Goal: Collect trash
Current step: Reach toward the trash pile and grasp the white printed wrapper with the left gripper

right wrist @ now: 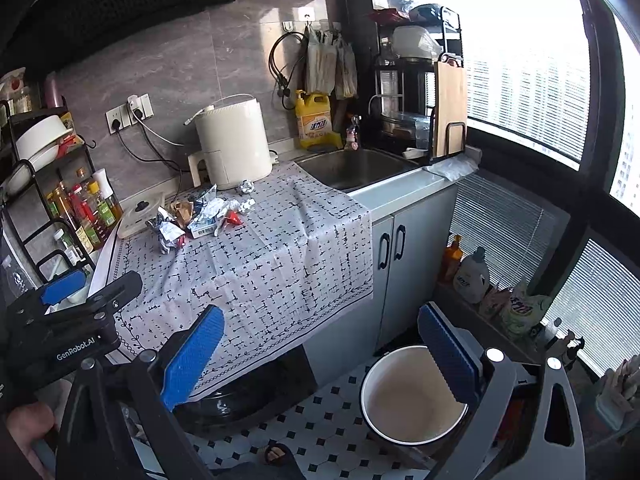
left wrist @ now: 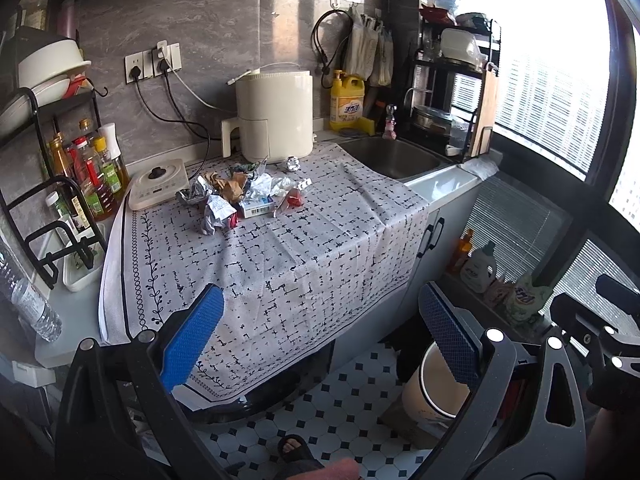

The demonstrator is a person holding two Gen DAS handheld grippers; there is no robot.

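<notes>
Both the left gripper (left wrist: 320,336) and right gripper (right wrist: 320,356) are being held released; the trash pile (left wrist: 244,194) should be approached low, one piece pinched, over the bucket (right wrist: 408,396).

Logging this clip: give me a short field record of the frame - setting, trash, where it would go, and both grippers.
setting: kitchen counter covered by a patterned cloth, sink at its far end
trash: pile of crumpled wrappers on the cloth, near the white appliance; a foil ball lies apart from the pile
bin: white bucket on the tiled floor, appears empty
left gripper: open, holding nothing, short of the pile
right gripper: open, holding nothing
progress: nothing collected yet
</notes>
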